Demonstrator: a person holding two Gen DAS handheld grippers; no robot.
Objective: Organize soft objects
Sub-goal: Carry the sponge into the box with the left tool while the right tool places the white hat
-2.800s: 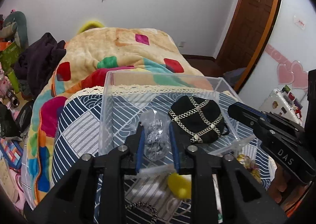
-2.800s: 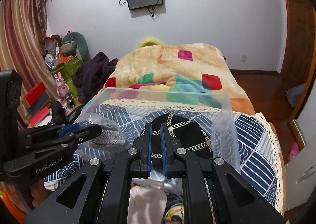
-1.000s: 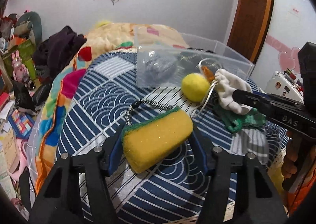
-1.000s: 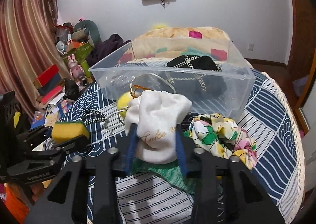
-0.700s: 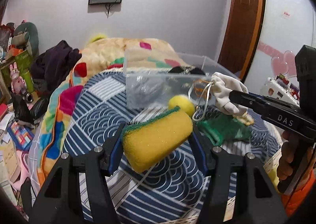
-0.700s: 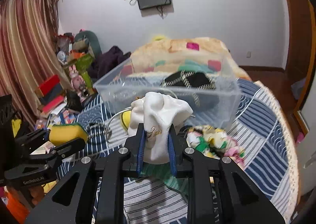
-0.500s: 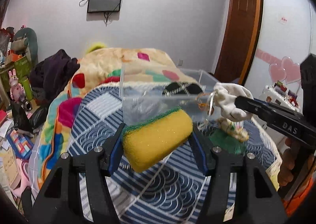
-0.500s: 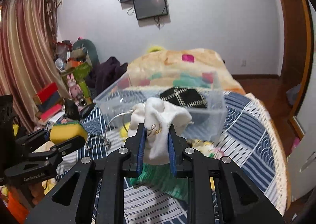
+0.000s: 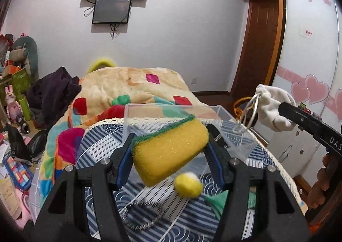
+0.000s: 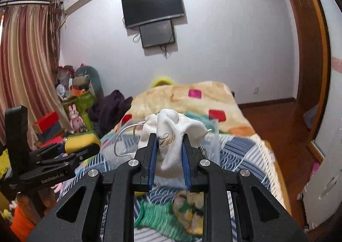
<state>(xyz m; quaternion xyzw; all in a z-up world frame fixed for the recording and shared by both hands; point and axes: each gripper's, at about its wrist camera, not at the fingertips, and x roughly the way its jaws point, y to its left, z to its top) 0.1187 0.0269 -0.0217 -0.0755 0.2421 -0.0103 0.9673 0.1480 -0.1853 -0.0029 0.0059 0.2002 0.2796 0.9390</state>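
Note:
My left gripper (image 9: 170,142) is shut on a yellow sponge (image 9: 168,152) with a green scouring layer and holds it in the air just in front of the clear plastic bin (image 9: 230,118). My right gripper (image 10: 170,142) is shut on a white drawstring pouch (image 10: 171,133) with gold lettering, lifted above the bed; its cord loops (image 9: 250,109) hang beside it. The pouch also shows in the left wrist view (image 9: 271,111), and the sponge in the right wrist view (image 10: 82,138). The bin's inside is mostly hidden behind the sponge.
On the blue patterned cover lie a yellow ball (image 9: 188,185), a braided cord (image 9: 143,214), a green knit cloth (image 10: 158,216) and a floral cloth (image 10: 190,203). A colourful blanket (image 9: 132,86) covers the bed behind the bin. Clutter lines the left wall (image 10: 70,101).
Both grippers took hold of their objects on the bed and lifted them. The sponge and the pouch have risen toward the bin's rim level, and the views tilted up.

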